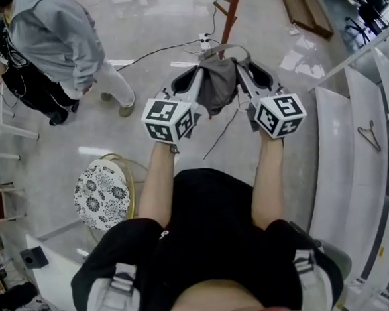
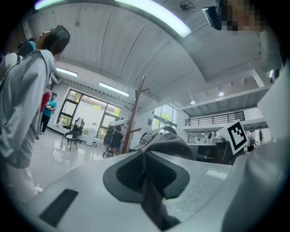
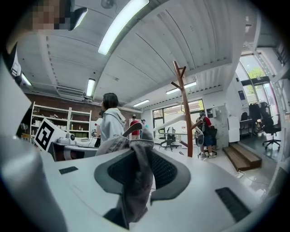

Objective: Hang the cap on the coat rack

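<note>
A grey cap (image 1: 217,83) hangs stretched between my two grippers, held up in front of me. My left gripper (image 1: 197,75) is shut on the cap's left edge, where dark fabric (image 2: 170,142) is pinched between its jaws (image 2: 145,158). My right gripper (image 1: 243,68) is shut on the right edge, with grey cloth (image 3: 136,172) bunched between its pads and hanging down. The wooden coat rack (image 1: 231,12) stands on the floor just beyond the cap. The coat rack (image 2: 135,113) rises with bare pegs in the left gripper view, and the coat rack (image 3: 185,113) shows in the right gripper view too.
A person in a grey hoodie (image 1: 60,41) stands at the left. A stool with a floral cushion (image 1: 101,194) is near my left leg. A white table (image 1: 355,173) with a wire hanger (image 1: 369,136) runs along the right. A power strip and cable (image 1: 204,41) lie by the rack's base.
</note>
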Available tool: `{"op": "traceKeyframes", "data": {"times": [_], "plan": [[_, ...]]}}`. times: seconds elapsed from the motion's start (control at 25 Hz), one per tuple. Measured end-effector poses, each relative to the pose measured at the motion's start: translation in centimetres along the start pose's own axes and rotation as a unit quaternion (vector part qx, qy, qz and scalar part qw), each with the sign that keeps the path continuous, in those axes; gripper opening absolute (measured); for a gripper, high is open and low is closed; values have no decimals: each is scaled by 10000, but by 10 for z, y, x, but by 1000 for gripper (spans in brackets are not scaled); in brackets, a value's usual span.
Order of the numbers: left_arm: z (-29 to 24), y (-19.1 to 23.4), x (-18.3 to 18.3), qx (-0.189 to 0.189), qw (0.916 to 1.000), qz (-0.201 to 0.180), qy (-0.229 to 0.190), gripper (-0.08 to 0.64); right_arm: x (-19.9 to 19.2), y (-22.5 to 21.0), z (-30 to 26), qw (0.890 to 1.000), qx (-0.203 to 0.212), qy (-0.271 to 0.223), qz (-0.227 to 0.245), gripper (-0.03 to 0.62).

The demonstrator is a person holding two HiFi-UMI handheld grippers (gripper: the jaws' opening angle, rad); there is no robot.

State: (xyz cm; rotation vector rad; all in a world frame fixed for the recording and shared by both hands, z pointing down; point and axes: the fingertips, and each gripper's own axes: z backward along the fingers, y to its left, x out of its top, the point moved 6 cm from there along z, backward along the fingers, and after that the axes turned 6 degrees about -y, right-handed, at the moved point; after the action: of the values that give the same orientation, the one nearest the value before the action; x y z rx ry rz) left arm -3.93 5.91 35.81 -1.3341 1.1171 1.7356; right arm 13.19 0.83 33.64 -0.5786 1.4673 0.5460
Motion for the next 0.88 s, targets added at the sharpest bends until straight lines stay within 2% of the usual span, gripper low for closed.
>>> {"op": "traceKeyframes", "data": {"times": [0.24, 0.44, 0.56, 0.72, 0.88], "plan": [[-9, 10, -2, 89, 9999, -39, 44, 21, -6, -10, -17, 9999, 119, -53, -99, 91], [-34, 27, -10, 14, 9999, 13, 99, 21, -15, -31, -36, 9998, 36, -34, -168, 92], [-55, 35, -14, -178, 9997, 67, 134, 21, -19, -50, -48, 9997, -90, -49, -228, 92], [-86, 49, -23, -469, 9984, 273, 135, 21, -24, -76, -69, 9991, -28, -217, -366, 94], [-132, 80, -34, -828, 9955, 410, 230, 21, -36, -109, -108, 9983, -70, -265, -521, 94]]}}
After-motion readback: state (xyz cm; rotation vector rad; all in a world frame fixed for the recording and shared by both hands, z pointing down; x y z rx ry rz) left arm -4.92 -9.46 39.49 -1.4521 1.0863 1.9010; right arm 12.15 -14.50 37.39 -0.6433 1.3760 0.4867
